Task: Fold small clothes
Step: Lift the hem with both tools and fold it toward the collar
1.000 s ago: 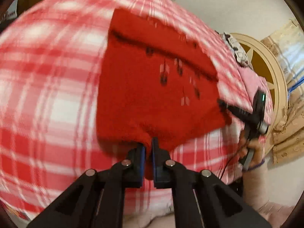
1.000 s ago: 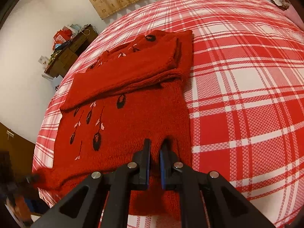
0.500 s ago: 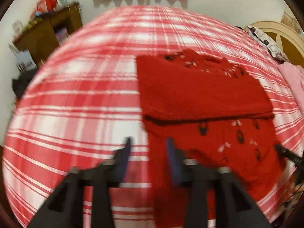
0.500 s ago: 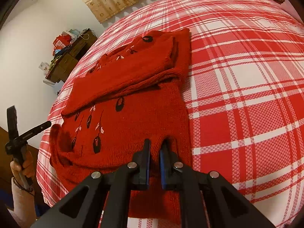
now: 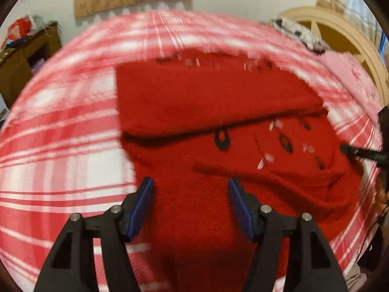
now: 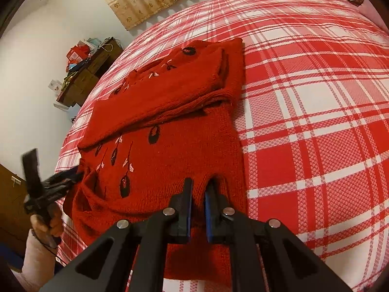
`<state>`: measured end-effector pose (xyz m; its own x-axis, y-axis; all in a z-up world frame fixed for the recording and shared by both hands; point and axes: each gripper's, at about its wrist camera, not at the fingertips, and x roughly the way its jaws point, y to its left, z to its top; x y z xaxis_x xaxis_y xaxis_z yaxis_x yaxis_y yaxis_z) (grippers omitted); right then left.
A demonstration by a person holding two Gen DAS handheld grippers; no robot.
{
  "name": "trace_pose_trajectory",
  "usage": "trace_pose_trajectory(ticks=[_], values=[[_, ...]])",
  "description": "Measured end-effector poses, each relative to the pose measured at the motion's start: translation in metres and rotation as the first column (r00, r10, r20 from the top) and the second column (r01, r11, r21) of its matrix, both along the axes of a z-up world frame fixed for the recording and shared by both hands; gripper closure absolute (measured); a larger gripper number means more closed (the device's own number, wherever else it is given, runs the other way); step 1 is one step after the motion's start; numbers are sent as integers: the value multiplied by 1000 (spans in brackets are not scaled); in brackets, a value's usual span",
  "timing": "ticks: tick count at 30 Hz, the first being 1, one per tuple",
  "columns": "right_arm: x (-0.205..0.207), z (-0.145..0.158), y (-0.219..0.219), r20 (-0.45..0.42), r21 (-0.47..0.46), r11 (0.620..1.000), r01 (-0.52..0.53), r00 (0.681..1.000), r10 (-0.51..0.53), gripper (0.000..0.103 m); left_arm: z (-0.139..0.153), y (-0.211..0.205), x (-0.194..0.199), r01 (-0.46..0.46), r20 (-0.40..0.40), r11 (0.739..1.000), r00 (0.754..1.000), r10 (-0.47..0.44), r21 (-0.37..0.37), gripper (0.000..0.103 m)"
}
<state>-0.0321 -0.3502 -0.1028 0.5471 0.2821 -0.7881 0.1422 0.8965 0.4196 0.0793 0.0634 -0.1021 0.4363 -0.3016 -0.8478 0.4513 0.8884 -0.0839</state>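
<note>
A red knitted sweater (image 6: 170,150) with black and pink embroidery lies on the plaid bed, its sleeves folded across the upper half. My right gripper (image 6: 199,189) is shut on a pinch of the near hem, which puckers between its pads. In the left wrist view, my left gripper (image 5: 190,187) hovers over the sweater (image 5: 218,97) near its other hem corner. Its jaws are opening, with fabric lying under the gap and neither pad pressing on it. That corner lies crumpled. The right wrist view shows the left gripper (image 6: 73,178) at the sweater's left edge, held by a hand.
The red and white plaid bedsheet (image 6: 316,121) spreads wide to the right of the sweater. A wooden desk (image 6: 92,77) with clutter stands past the bed's far left edge. A curved headboard (image 5: 340,29) and a pink cloth (image 5: 347,73) lie at the right in the left wrist view.
My left gripper let go of the sweater's hem corner, opened wide and swung round over the garment. The released corner dropped and crumpled. The right gripper kept its hold without moving.
</note>
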Motion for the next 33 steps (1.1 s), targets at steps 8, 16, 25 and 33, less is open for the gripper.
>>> trace_pose_trajectory(ticks=[8,16,25,33], values=[[-8,52,-36,189,153,987,39,980,-68,89,7,1,-14,8,57,999,998,-6,-38,72],[-42,30,-79,180,222,959,176,959,-217,60,13,19,-20,-45,51,981,997,55,-189,97],[-10,25,-2,165,-261,965,-31,983,76,60,1,26,-10,-129,-13,964,992,129,-235,96],[21,-1,32,77,-442,888,-126,981,178,60,3,14,-7,-60,-6,976,998,60,-208,58]])
